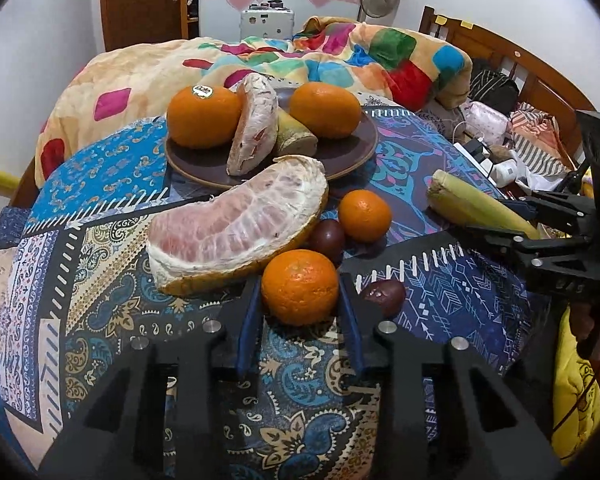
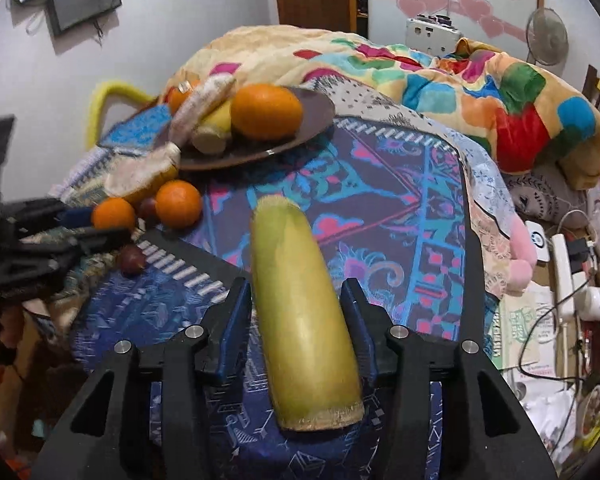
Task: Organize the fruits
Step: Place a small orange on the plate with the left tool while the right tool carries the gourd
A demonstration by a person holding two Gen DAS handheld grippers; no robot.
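A brown plate (image 1: 340, 162) holds two oranges, a pomelo wedge (image 1: 254, 128) and a yellow-green stalk piece. On the patterned cloth lie a large pomelo wedge (image 1: 236, 232), a small orange (image 1: 365, 216) and two dark passion fruits (image 1: 384, 296). My left gripper (image 1: 300, 292) is open, its fingers on either side of an orange (image 1: 300, 286). My right gripper (image 2: 296, 304) is open around a long yellow-green stalk piece (image 2: 300, 312) lying on the cloth, the right finger close to it. The plate also shows in the right wrist view (image 2: 296, 136).
A colourful blanket (image 1: 340, 52) is heaped behind the plate. A wooden headboard (image 1: 520, 64) and clutter of boxes, cables and bags (image 2: 560, 260) lie to the right. The cloth's edge drops off at the left and near side.
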